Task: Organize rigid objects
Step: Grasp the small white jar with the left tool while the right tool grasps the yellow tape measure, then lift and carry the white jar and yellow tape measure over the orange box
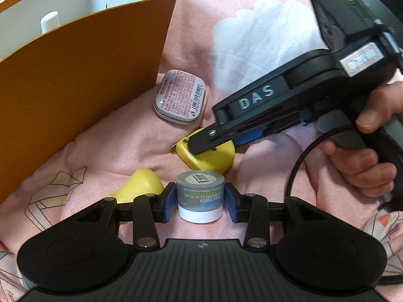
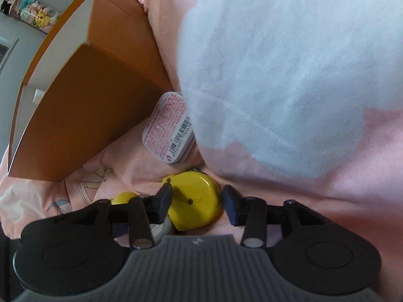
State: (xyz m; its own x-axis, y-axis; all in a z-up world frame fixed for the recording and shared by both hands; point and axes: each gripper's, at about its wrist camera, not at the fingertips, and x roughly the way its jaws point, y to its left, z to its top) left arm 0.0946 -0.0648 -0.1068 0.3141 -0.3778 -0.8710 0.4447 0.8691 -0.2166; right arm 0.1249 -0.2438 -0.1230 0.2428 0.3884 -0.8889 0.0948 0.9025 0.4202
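Note:
My left gripper (image 1: 200, 202) is open around a small grey clay-mask jar (image 1: 199, 196) standing upside down on the pink blanket; its blue pads sit beside the jar with small gaps. My right gripper (image 2: 196, 202) is open around a yellow tape measure (image 2: 195, 201), which also shows in the left wrist view (image 1: 214, 158) with the right gripper (image 1: 201, 143) over it. A pink-labelled tin (image 1: 180, 97) lies face down beside the orange box (image 1: 75, 75). A yellow pear-shaped object (image 1: 141, 186) lies left of the jar.
The orange box is open at the top with a white tube (image 1: 50, 22) inside. The pink blanket (image 1: 252, 37) with a white cloud patch covers the surface and bulges up on the right (image 2: 289, 75). A shelf of plush toys (image 2: 27, 10) is far left.

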